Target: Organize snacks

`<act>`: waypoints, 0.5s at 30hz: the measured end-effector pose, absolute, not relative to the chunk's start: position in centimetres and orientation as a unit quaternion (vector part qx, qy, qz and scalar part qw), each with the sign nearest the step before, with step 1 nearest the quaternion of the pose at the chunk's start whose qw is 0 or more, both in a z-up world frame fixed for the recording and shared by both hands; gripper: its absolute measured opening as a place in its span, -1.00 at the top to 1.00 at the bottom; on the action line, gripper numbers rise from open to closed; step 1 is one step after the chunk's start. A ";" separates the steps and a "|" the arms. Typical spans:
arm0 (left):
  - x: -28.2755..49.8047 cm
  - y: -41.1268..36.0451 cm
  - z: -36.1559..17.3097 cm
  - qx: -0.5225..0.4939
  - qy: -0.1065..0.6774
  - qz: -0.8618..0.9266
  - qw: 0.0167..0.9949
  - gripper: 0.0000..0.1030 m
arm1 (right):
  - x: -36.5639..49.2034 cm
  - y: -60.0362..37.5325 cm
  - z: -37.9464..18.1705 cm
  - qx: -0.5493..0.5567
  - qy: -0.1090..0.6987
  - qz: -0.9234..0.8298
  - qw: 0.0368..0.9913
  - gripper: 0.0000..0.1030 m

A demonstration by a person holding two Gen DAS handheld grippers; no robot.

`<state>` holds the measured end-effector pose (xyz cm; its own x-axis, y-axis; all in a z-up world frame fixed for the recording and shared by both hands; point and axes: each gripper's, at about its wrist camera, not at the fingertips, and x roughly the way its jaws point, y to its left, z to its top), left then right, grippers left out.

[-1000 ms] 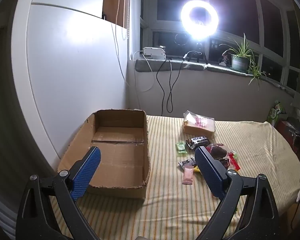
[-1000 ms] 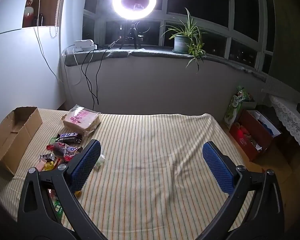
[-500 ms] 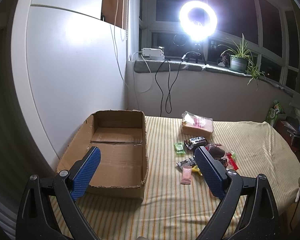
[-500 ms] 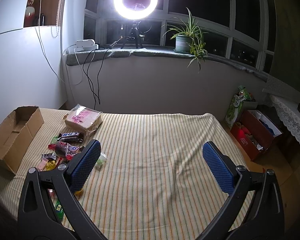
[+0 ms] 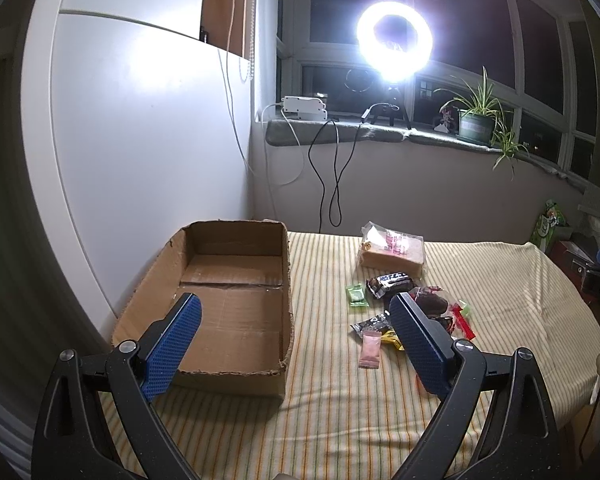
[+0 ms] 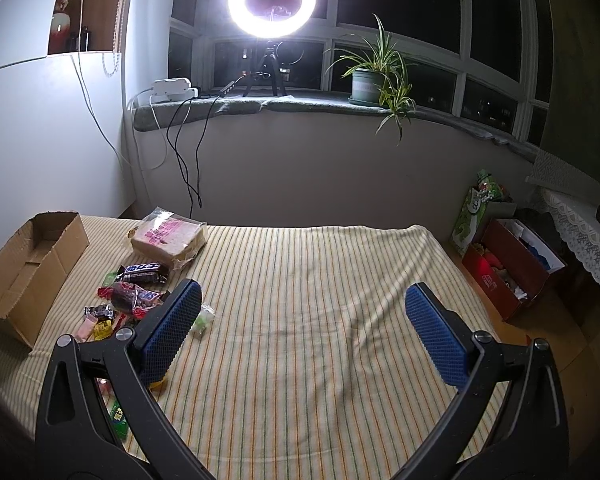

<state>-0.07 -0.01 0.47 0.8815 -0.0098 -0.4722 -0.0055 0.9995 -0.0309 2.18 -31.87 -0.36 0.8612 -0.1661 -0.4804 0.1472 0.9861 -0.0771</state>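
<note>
Left gripper (image 5: 296, 336): jaws spread wide, holding nothing, hovering over the near end of the cardboard box (image 5: 228, 312)
Right gripper (image 6: 302, 326): jaws wide apart and empty, above bare striped cloth (image 6: 320, 280) right of the pile
Snacks: loose heap on the cloth-covered counter, just right of the box; none in the box yet
Bread bag (image 6: 168, 236): far end of the heap, bulky; probably light and squashy, so take it across the middle with a gentle squeeze
Snickers bar (image 6: 144, 272): firm and narrow; likely the easiest hold, pinched across its width
Pink sachet (image 5: 370, 348): lies flat at the near edge of the heap; thin, probably slippery film, best caught by an edge
Green packet (image 5: 357, 294): flat, apart on the left of the heap, nearest the box
Clear wrapped sweet (image 6: 202, 320): beside the right gripper's left finger; small, crinkly, easy to lose
</note>
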 end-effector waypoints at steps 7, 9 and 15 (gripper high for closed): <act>-0.2 0.0 0.4 -0.016 0.242 -0.002 0.970 -0.85 | 2.1 -31.8 -0.5 -0.017 0.251 -0.080 0.964 -1.00; -0.1 0.0 0.4 -0.016 0.243 -0.002 0.970 -0.85 | 2.2 -31.8 -0.5 -0.018 0.252 -0.080 0.964 -1.00; -0.2 -0.1 0.4 -0.016 0.242 -0.003 0.970 -0.85 | 2.1 -31.6 -0.7 -0.018 0.252 -0.079 0.964 -1.00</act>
<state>-0.21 -0.12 0.42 0.8826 -0.0128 -0.4699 -0.0023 0.9995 -0.0315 2.05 -31.61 -0.69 0.8607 -0.1605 -0.4832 0.1424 0.9870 -0.0742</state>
